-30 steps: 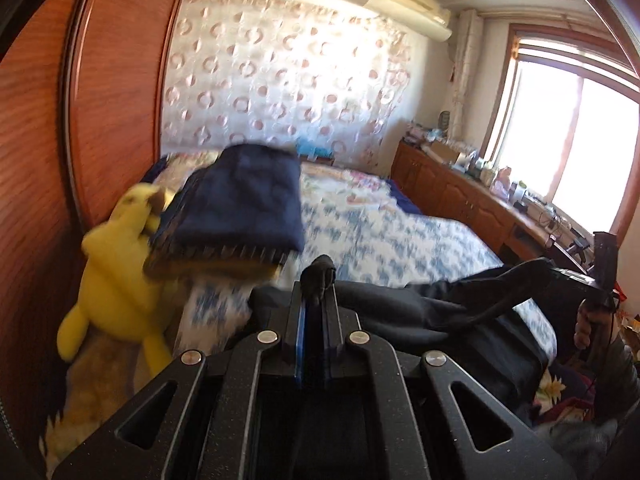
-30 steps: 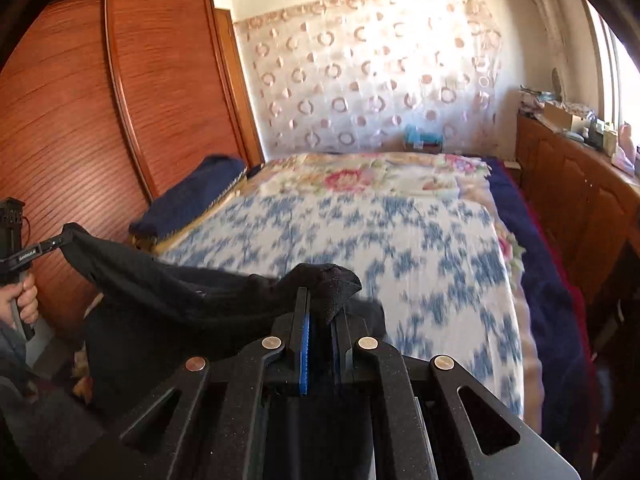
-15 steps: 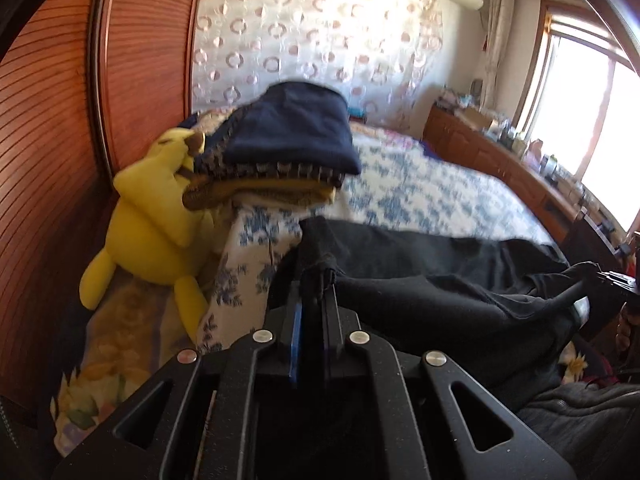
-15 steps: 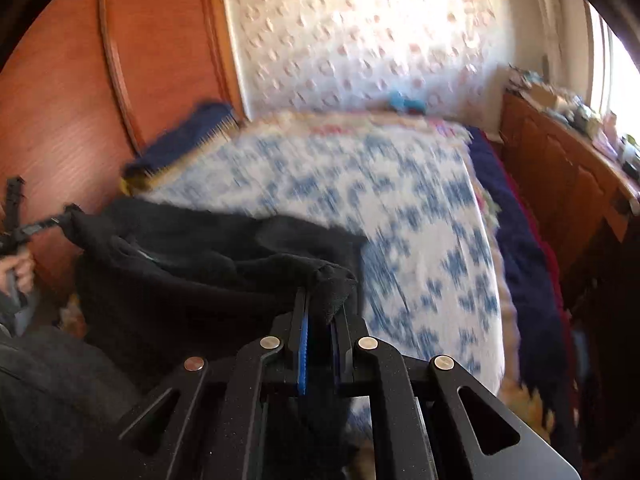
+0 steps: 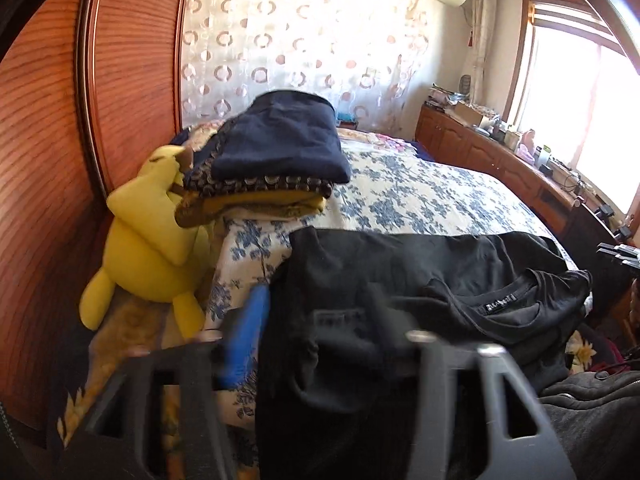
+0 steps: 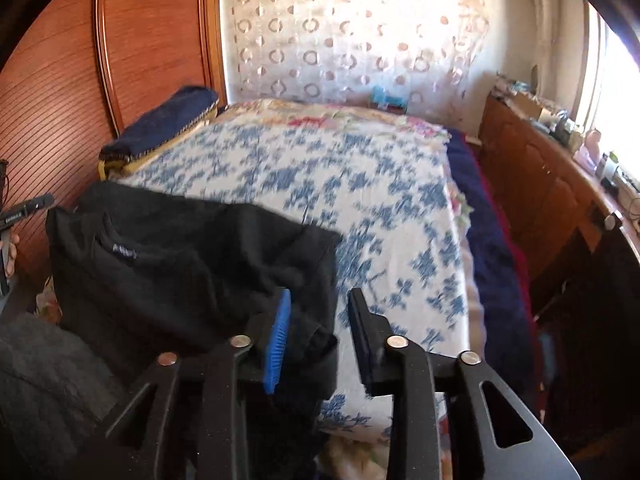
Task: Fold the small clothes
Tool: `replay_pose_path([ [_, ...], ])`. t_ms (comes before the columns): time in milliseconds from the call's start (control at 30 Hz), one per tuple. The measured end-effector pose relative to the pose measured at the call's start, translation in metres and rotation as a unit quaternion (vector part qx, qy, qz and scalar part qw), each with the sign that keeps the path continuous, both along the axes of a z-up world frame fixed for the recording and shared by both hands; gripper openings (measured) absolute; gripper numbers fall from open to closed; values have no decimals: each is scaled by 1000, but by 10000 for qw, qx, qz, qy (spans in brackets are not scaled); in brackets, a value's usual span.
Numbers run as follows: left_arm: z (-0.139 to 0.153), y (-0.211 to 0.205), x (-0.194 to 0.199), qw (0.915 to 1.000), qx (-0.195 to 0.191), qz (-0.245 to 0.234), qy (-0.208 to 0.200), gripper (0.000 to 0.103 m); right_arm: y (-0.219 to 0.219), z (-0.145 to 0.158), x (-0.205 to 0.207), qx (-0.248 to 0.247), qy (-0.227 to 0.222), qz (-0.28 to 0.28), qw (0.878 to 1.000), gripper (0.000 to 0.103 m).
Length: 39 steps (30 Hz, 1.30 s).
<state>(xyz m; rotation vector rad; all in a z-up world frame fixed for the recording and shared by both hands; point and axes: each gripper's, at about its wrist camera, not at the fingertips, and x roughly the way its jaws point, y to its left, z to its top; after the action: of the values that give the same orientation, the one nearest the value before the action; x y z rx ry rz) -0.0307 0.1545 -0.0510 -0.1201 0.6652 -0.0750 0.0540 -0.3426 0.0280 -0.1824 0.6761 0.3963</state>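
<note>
On the near end of the bed [image 6: 360,184], black shirt [image 5: 420,280] lies spread flat, collar label up. Left gripper [image 5: 320,320] jaws opening, shirt edge loose between them, pads off the cloth. Right gripper [image 6: 320,328] jaws opening too, shirt corner draped between, unpinched. Beyond the shirt: folded clothes stack [image 5: 276,160], yellow plush toy [image 5: 148,232] beside it.

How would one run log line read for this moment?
phase: release | left tool: opening, shirt between jaws | right tool: opening, shirt corner between jaws | black shirt: lying on bed edge | folded pile: beside
</note>
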Motion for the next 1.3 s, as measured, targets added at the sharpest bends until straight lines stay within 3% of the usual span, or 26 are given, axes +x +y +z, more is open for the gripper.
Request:
replay_pose_path([
  [33, 1, 0, 0, 10000, 18, 10, -55, 80, 0, 4, -1, -34, -84, -36, 10000, 45],
  [67, 1, 0, 1, 10000, 2, 2, -52, 80, 1, 7, -1, -57, -144, -51, 9999, 47],
  [267, -11, -3, 9, 9998, -3, 102, 163, 80, 14, -1, 11, 45, -180, -2, 9998, 48],
  [600, -19, -12, 10, 9996, -3, 24, 270, 80, 20, -41, 98, 424, 499, -49, 9978, 47],
  [700, -20, -13, 10, 9995, -10, 26, 307, 80, 19, -51, 113, 696, 859, -53, 9939, 39],
  [767, -20, -15, 10, 9995, 2, 17, 324, 80, 20, -57, 117, 888, 1036, 62, 9906, 17],
  [833, -21, -17, 10, 9994, 11, 8, 333, 80, 18, -55, 112, 959, 951, 84, 9908, 11],
  [933, -21, -17, 10, 9995, 15, 14, 325, 80, 7, -42, 98, 1068, 540, -52, 9928, 8],
  [1033, -20, -17, 10, 9996, -14, 32, 288, 80, -11, -42, 91, 924, 538, -749, 9914, 5],
  [1233, -15, -17, 14, 9997, 31, 59, 235, 80, -7, -42, 89, 629, 498, -788, 9937, 5],
  [1300, -10, -19, 17, 9997, 122, 50, 186, 80, -1, -35, 86, 667, 347, -703, 9947, 13],
])
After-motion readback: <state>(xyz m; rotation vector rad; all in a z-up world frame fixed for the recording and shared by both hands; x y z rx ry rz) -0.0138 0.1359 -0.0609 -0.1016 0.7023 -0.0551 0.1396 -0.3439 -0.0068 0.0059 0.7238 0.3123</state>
